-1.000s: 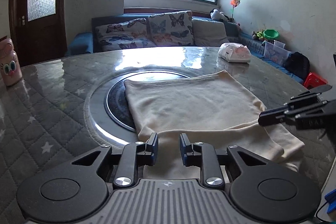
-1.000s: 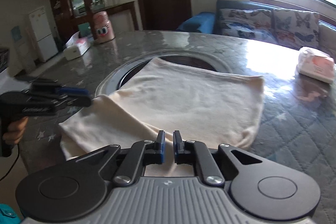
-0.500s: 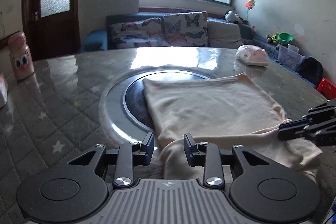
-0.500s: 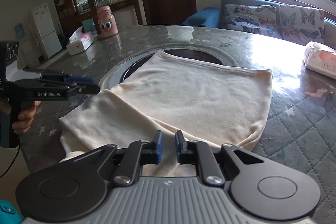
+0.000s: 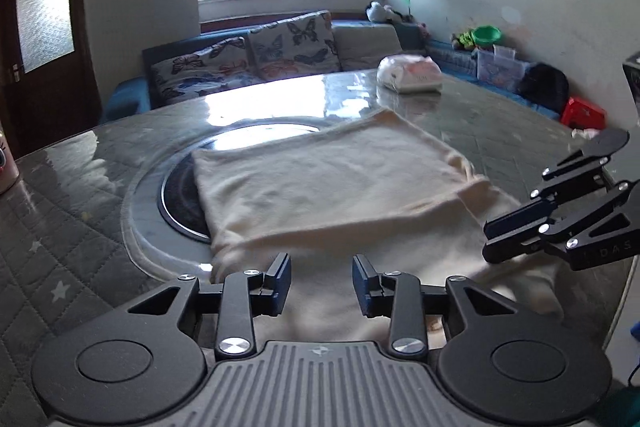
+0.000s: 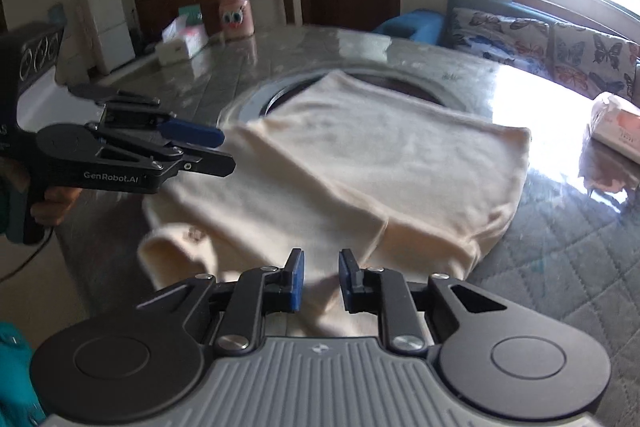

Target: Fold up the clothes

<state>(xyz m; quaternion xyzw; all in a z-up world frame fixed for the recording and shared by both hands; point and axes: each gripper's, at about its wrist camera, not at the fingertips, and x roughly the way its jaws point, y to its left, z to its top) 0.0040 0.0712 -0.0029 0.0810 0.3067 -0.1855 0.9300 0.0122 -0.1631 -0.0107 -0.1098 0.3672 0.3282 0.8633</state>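
Cream garment (image 5: 340, 187) lies folded on worktop (image 5: 72, 227), partly over dark round inset (image 5: 180, 199). Left tool (image 5: 321, 281) has just been opening: moderate gap, nothing gripped, cloth below it. Right tool (image 6: 319, 279) stands narrowly apart, pads free of cloth, near edge of garment underneath.

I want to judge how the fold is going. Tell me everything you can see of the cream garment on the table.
The cream garment looks like soft knit fabric, lying flat on the quilted table and partly over its dark round inset. Its far part forms a neat rectangle; a folded layer runs diagonally across it. The near edge is rumpled, and a sleeve-like end hangs by the table edge. Neither gripper's fingers press it.
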